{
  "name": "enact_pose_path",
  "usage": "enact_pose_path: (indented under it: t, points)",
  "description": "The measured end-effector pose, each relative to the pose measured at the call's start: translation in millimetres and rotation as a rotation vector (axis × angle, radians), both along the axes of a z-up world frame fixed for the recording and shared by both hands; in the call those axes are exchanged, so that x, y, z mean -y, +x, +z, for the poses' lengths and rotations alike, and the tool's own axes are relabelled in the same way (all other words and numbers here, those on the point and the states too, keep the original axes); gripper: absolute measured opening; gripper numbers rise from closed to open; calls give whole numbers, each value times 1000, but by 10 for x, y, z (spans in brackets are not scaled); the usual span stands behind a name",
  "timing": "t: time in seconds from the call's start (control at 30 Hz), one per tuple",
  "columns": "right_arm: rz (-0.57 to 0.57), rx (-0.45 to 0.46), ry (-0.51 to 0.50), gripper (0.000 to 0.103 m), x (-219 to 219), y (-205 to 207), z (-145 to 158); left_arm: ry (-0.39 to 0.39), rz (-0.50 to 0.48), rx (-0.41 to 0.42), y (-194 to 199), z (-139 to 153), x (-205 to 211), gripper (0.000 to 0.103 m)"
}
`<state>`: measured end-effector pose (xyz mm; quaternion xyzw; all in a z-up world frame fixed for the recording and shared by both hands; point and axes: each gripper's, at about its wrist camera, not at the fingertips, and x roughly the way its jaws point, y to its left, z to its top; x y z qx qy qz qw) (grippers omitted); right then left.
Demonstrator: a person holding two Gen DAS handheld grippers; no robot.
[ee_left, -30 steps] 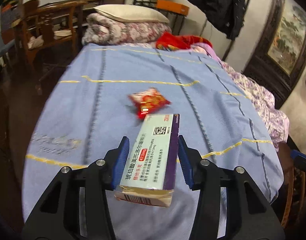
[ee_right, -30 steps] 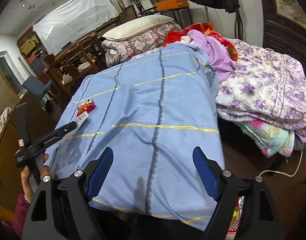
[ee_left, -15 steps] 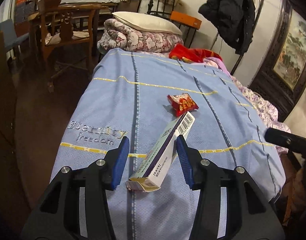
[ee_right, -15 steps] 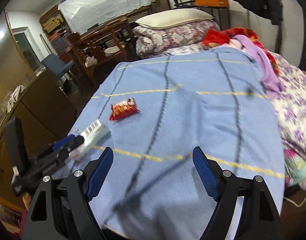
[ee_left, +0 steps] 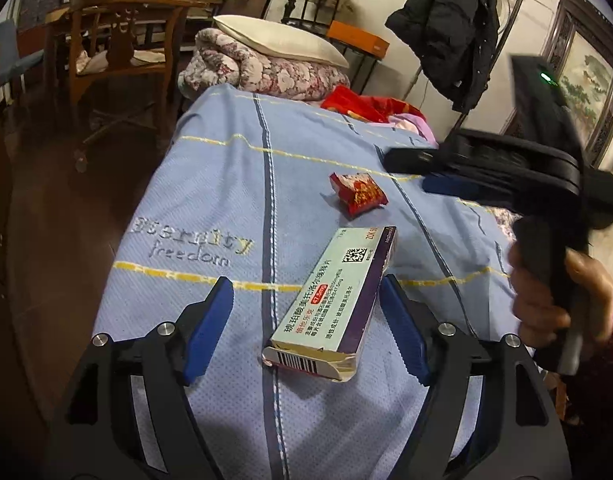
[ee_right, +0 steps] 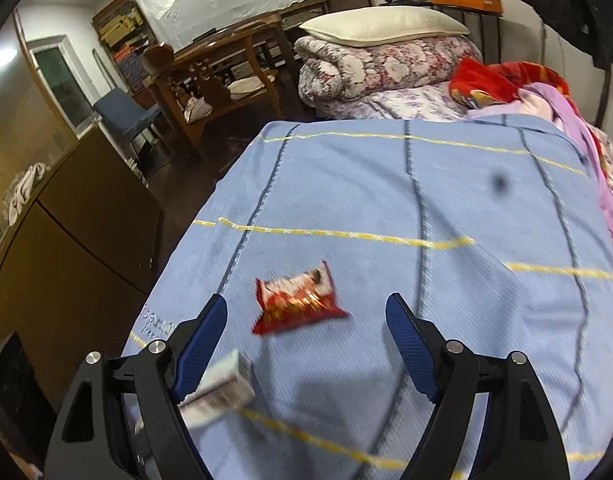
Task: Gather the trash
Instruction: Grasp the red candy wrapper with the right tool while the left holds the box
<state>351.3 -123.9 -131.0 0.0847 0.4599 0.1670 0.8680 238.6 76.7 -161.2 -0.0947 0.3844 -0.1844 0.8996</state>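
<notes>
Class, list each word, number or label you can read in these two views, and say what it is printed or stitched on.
"Eternity freedom": stitched on the blue bedspread.
"47.5mg", in a red label: on the medicine box; its Chinese lines, QR code and barcode digits are too small to read reliably.
Red snack wrapper: print too blurred in both views.

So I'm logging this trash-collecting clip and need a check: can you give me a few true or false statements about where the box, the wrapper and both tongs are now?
1. The medicine box lies on the blue bedspread between the open left tongs. True.
2. The red snack wrapper is clamped in the right tongs. False: it lies loose on the bedspread ahead of them, and they are open.
3. The wrapper lies beyond the box's far end. True.
4. The box stands upright on its end. False: it lies flat.
</notes>
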Motion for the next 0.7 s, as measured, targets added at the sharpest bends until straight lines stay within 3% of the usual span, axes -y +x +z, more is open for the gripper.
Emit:
enact_pose_path:
  t: [0.17,0.23,0.3,0.33,0.7]
  points:
    - [38,2,-81,78,-250,106,-106,-5,-33,-5,-22,-26,77,74]
    - [36,-23,-107,69,-284,164,-197,-2,-43,-12,-26,-39,137,76]
    - [39,-50,-95,51,-243,191,-258,0,-55,-16,-31,-48,187,76]
    - [36,-48,-87,47,-213,185,-257,0,-63,-18,-35,-47,219,76]
    - [-114,74,-96,45,589,-479,88,74,-77,-40,133,-90,486,76]
